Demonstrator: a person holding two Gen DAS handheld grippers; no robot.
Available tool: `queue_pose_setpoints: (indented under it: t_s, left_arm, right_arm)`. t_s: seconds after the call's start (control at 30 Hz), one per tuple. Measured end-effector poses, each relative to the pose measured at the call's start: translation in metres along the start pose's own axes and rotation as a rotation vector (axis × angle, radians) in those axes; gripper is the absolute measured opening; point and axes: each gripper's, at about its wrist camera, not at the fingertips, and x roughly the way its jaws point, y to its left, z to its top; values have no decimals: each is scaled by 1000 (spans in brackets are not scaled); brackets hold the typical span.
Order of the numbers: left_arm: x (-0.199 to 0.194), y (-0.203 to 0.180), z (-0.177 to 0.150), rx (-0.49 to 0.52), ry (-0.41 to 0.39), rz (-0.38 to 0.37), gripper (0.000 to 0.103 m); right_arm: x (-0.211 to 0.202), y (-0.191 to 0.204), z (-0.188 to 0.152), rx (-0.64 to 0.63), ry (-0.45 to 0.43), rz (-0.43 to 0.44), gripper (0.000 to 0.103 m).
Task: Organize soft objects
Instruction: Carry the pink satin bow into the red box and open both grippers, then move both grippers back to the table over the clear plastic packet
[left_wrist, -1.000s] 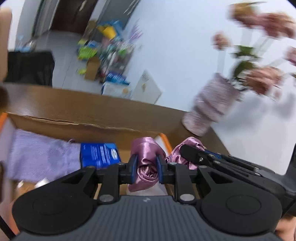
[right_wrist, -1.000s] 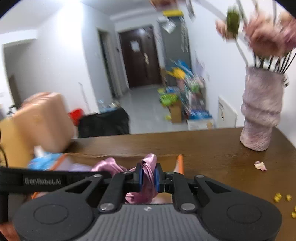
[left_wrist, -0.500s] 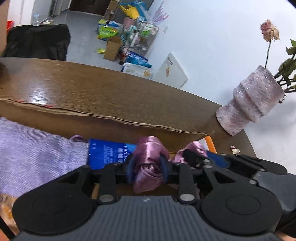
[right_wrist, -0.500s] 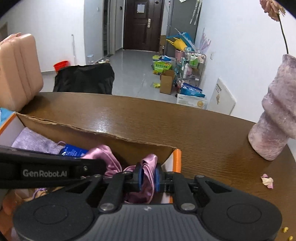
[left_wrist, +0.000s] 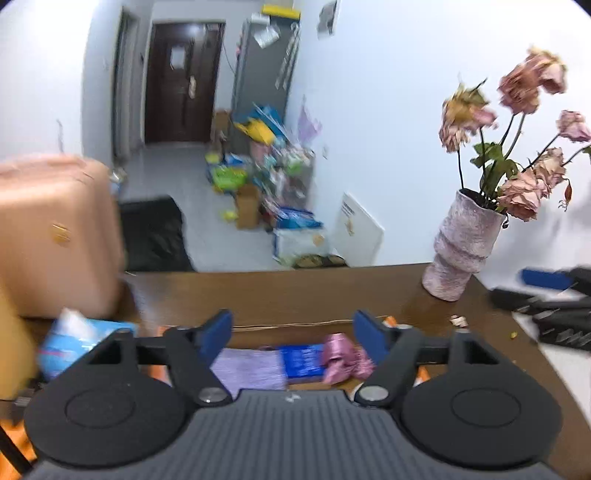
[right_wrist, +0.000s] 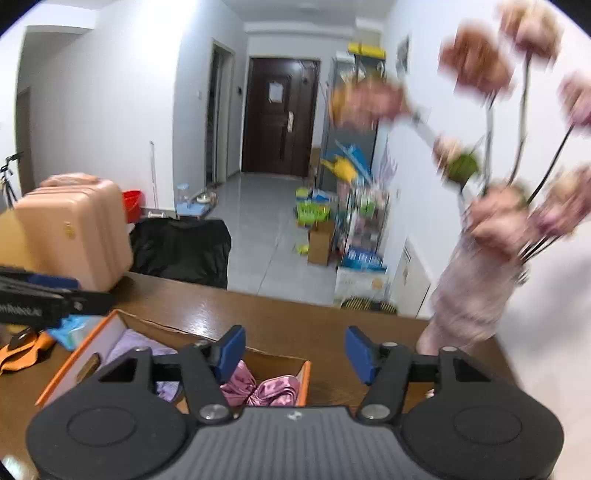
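Low in the frame's centre, the pink satin cloth (right_wrist: 266, 391) lies released inside the orange-edged box (right_wrist: 74, 365) on the brown surface (right_wrist: 295, 317). Left tongs (left_wrist: 291, 334) and right tongs (right_wrist: 295, 349), jaws just opened, grasp nothing.

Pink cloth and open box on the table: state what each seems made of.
Pink cloth: likely satin or a silky synthetic, shown by its glossy sheen on crumpled folds. Box: probably cardboard, with a matte brown inside, a ragged back edge and orange outer faces.
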Motion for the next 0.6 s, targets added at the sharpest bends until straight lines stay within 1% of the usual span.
queue_pose_setpoints:
  t_s: [0.03,0.1,0.17,0.23,0.4,0.47,0.5,0.53,0.6]
  left_arm:
    - [-18,2,-3,24,-8,41,88]
    - [-42,3,-10,54,-35,102,95]
    - [-67,4,-15,83,-75,129,99]
    - [-90,4,-20,90,-101,140,100]
    - [-128,7,-39,73,-151,134,103]
    - [-145,12,-58,47,-187,125,103]
    - [-154,17,-71,29,-202,116,103]
    - [-160,19,-87,12,-207,119,103]
    - [-175,21,-125,14,-226,143,103]
  right_arm:
    - [-14,2,0,-12,-7,3,67]
    - [-41,6,-2,-29,-26,7,77]
    - [-61,10,-4,-46,-38,5,81]
    - [-74,15,-10,-53,-43,4,82]
    - [-107,30,-29,-42,-73,25,84]
    - [-123,37,-48,-10,-111,38,86]
    - [-134,43,-62,-11,-140,45,89]
    - [-146,50,-80,-23,-179,54,90]
    - [-167,63,-116,-39,-252,62,92]
